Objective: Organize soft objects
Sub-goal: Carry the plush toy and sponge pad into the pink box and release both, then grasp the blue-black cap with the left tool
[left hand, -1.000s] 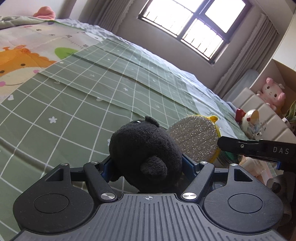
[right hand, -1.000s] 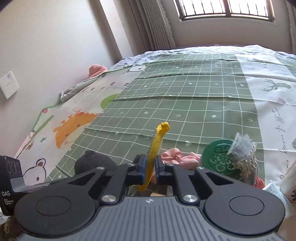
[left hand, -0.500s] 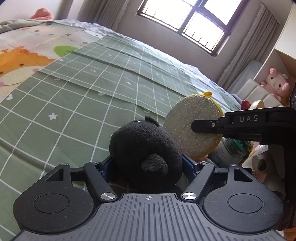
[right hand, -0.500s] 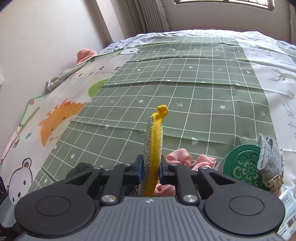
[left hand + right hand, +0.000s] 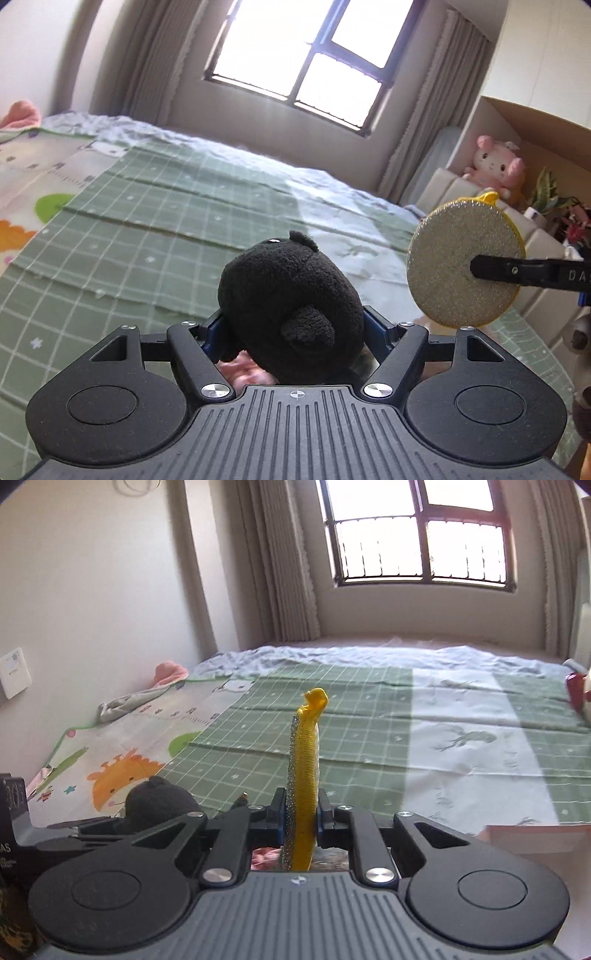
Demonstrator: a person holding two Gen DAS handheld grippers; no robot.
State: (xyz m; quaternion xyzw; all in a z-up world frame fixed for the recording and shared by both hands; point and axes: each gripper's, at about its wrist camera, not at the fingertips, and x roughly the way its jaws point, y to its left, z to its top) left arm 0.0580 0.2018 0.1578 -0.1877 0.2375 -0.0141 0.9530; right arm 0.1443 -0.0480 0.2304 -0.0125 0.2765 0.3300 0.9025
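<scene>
Clamping a black plush toy (image 5: 291, 306) between its two blue-padded fingers, the left gripper (image 5: 295, 328) is held level above the bed (image 5: 155, 236), pointing toward the window (image 5: 299, 62); the toy fills the gap between the jaws and bulges up and forward past the fingertips. To the right of this gripper, the right gripper (image 5: 300, 814) is closed on a round scrub pad (image 5: 302, 790), gripping it near its centre with the disc standing upright and edge-on to its own camera. From the left wrist view the same pad (image 5: 463, 262) shows its glittery flat face, with one black finger (image 5: 517, 271) of the right gripper lying across it. The pad has a yellow back and a yellow loop at its top edge. In the right wrist view the plush toy (image 5: 159, 803) appears low at left, just beside the pad-holding jaws. Below both grippers, something pink and blurred shows through the finger gaps; what it is cannot be made out. Beyond the right gripper, a pink plush (image 5: 495, 166) sits inside a cardboard box (image 5: 546, 125), well apart from both tools.
</scene>
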